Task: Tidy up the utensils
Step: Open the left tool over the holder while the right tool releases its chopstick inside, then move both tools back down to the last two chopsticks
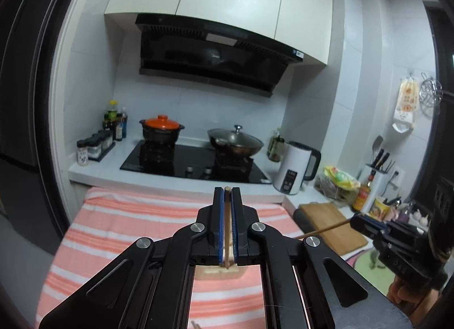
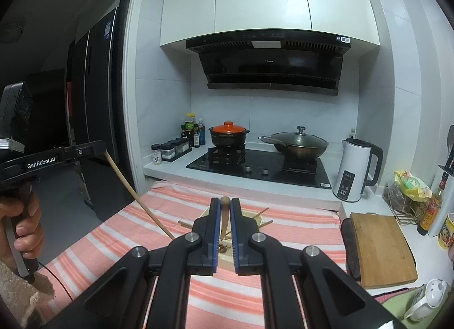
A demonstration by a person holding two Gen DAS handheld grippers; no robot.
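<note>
Above a kitchen's pink striped cloth [image 2: 298,221], the left gripper [image 1: 227,191] and right gripper [image 2: 225,201] each pinch one chopstick [image 1: 227,229], [image 2: 224,215]; thin sticks could swivel or slip free.

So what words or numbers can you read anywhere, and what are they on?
"GenRobot.AI": side of the left tongs.
"Midea": range hood, faint.
"100": kettle display.
Too small or blurred: hood's sticker, fridge sticker, spice jars, sauce bottle.
</note>
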